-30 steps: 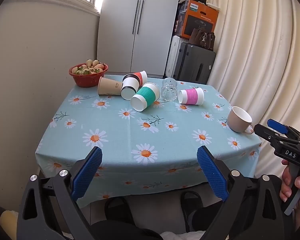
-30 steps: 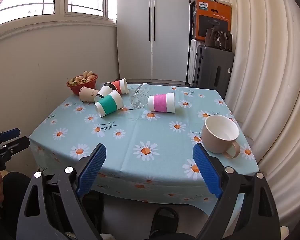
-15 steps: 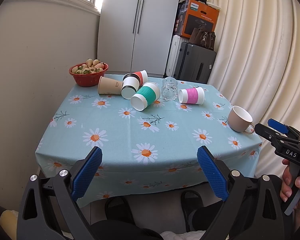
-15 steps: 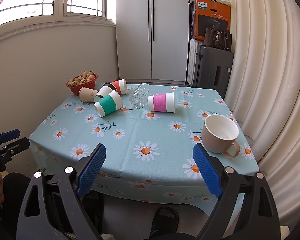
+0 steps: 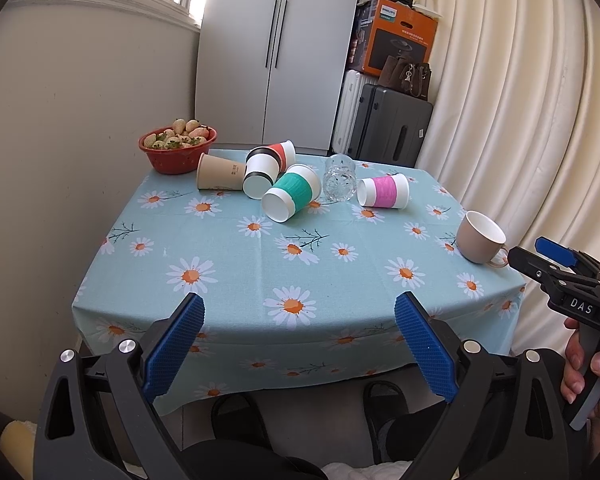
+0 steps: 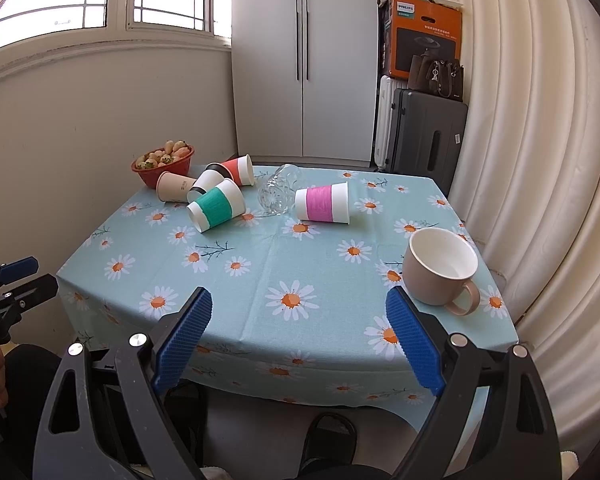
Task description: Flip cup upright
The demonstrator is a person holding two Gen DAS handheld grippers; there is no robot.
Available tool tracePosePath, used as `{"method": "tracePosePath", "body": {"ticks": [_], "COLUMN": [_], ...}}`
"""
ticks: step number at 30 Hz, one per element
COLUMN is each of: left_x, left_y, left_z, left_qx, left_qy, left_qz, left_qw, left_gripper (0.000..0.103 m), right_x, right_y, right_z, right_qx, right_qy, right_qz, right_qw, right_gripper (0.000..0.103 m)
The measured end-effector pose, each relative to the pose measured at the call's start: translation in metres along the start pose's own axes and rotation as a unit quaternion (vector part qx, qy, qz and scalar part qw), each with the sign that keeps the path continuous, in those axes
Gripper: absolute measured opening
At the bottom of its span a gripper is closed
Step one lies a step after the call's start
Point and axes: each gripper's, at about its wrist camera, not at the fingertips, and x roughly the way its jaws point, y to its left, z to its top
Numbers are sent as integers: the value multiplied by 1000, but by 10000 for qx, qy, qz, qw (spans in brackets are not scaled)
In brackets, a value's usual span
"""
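My left gripper (image 5: 300, 344) and right gripper (image 6: 298, 332): jaws wide apart, empty, short of table edge. Beige ceramic mug (image 6: 440, 270) upright. Green-sleeved paper cup (image 6: 217, 210) on side, mid-table: light, crushable; grip gently across sleeve.

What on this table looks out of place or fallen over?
Five paper cups, including the green-banded cup and pink-banded cup, and a glass lie on their sides. Only the beige mug stands upright. Nothing spilled.
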Motion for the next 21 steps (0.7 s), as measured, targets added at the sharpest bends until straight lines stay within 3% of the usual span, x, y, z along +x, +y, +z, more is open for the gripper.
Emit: {"method": "tracePosePath", "body": {"ticks": [21], "left_x": [-2], "left_y": [1], "left_z": [-2], "left_qx": [2], "left_qy": [3], "left_qz": [0], "left_qw": [10000], "left_gripper": [94], "right_x": [2], "right_y": [0], "right_z": [0], "right_qx": [-5], "right_qy": [19], "right_qz": [-2], "right_qw": [10000], "right_gripper": [89]}}
